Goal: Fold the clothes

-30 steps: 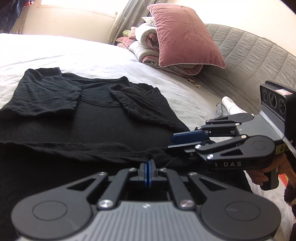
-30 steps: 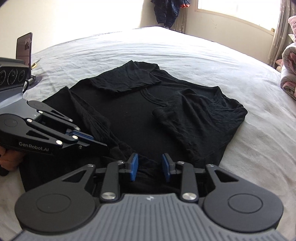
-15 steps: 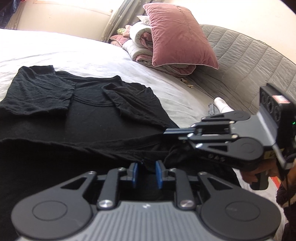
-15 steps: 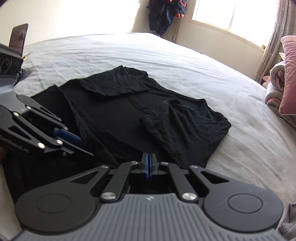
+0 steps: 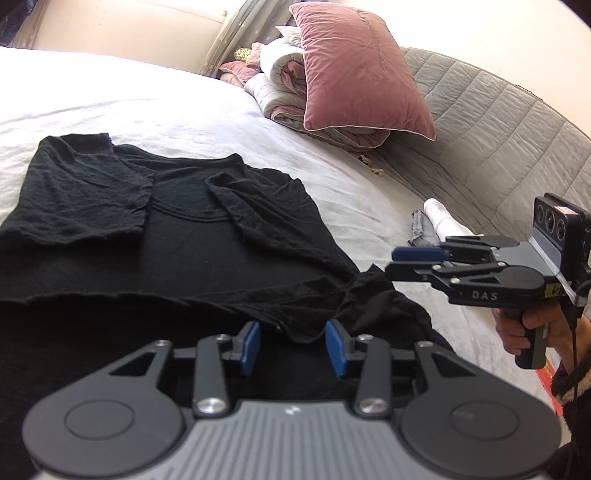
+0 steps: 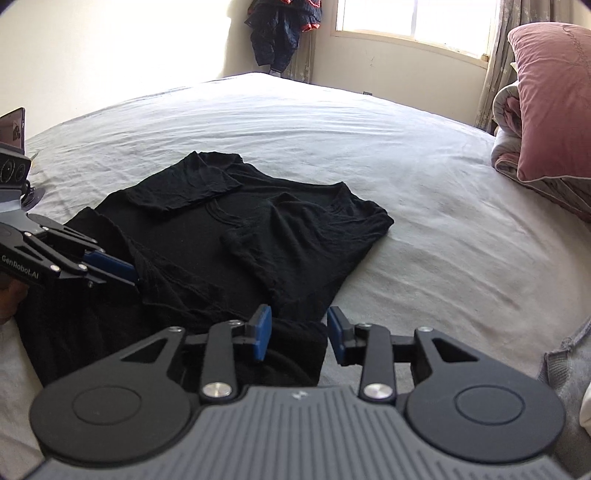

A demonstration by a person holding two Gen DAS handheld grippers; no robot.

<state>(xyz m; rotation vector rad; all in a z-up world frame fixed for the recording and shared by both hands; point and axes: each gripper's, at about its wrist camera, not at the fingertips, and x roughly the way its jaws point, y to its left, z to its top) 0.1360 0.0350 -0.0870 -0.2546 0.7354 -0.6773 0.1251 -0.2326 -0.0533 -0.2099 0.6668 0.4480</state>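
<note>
A black T-shirt [image 5: 192,236] lies on the white bed, both sleeves folded inward over the chest; it also shows in the right wrist view [image 6: 258,229]. Its lower part is bunched in loose folds near me. My left gripper [image 5: 291,349] is open just above the rumpled hem, holding nothing. My right gripper [image 6: 299,334] is open over the shirt's near right corner, holding nothing. The right gripper also shows from the side in the left wrist view [image 5: 417,258], just right of the shirt's edge. The left gripper shows at the left in the right wrist view [image 6: 110,267].
A pink pillow [image 5: 358,70] rests on folded quilts [image 5: 273,74] at the head of the bed, against a grey padded headboard [image 5: 498,129]. A white roll [image 5: 443,221] lies by the bed's right edge. Dark clothes [image 6: 284,33] hang in the far corner beside a window [image 6: 417,18]. A phone [image 6: 13,127] stands at the left.
Both grippers have opened: the left let go of the hem first, then the right, which had shut on the cloth half a second ago. The right gripper has drawn back to the shirt's edge.
</note>
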